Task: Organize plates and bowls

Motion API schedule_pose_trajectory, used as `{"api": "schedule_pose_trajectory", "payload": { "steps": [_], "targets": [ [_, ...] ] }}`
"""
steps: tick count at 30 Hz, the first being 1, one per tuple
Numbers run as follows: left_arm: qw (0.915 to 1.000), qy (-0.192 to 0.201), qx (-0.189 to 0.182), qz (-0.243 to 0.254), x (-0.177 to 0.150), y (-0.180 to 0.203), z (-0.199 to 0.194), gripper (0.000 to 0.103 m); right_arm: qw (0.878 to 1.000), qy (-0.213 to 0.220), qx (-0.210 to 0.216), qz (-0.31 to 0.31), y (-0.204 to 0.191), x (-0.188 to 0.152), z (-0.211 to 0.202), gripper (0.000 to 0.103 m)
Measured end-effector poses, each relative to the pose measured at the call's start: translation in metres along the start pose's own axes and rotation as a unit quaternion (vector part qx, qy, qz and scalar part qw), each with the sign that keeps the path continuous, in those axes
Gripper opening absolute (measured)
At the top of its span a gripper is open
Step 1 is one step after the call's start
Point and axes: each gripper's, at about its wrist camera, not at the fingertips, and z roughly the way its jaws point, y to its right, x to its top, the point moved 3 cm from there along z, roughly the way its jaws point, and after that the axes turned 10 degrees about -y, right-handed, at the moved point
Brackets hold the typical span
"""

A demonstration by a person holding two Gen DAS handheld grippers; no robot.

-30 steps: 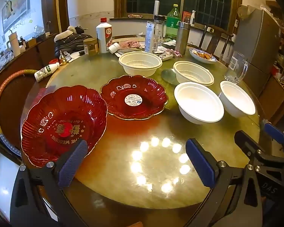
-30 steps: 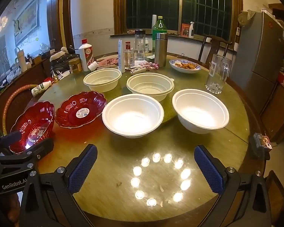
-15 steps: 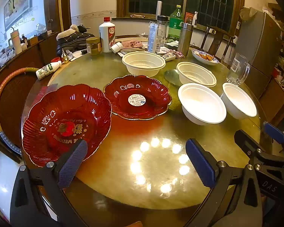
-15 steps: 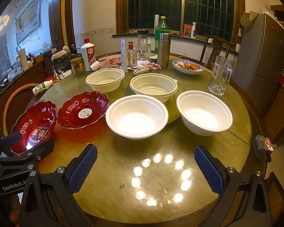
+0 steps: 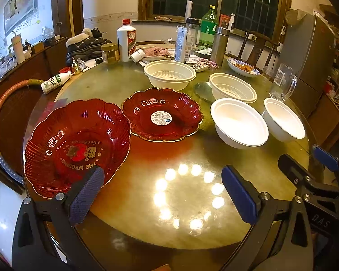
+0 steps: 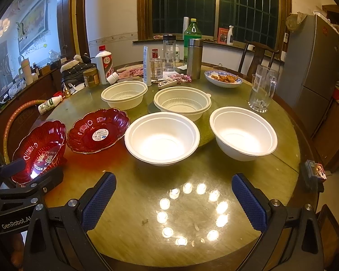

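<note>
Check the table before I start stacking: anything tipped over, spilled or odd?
One thing: a small white plastic bottle with a green label lies on its side at the round table's far-left edge. The bowls and red plates sit upright, and no spill shows.

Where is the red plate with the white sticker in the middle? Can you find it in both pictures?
Left wrist view: the red plate with the white sticker sits near the middle, just right of the other red plate.
Right wrist view: the same plate lies left of centre, beside the nearest white bowl.
Shared landmark: the steel flask standing at the far side of the table in both.
</note>
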Motion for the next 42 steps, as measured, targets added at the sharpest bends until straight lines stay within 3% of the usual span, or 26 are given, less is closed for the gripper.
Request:
{"api": "schedule_pose_trajectory", "payload": {
  "steps": [42],
  "targets": [
    [1.0, -0.001, -0.002, 0.0, -0.0013, 0.0, -0.0007, 0.103, 1.0, -0.001, 0.003, 0.001, 0.0023, -0.0007, 0.0014, 0.103]
  ]
}}
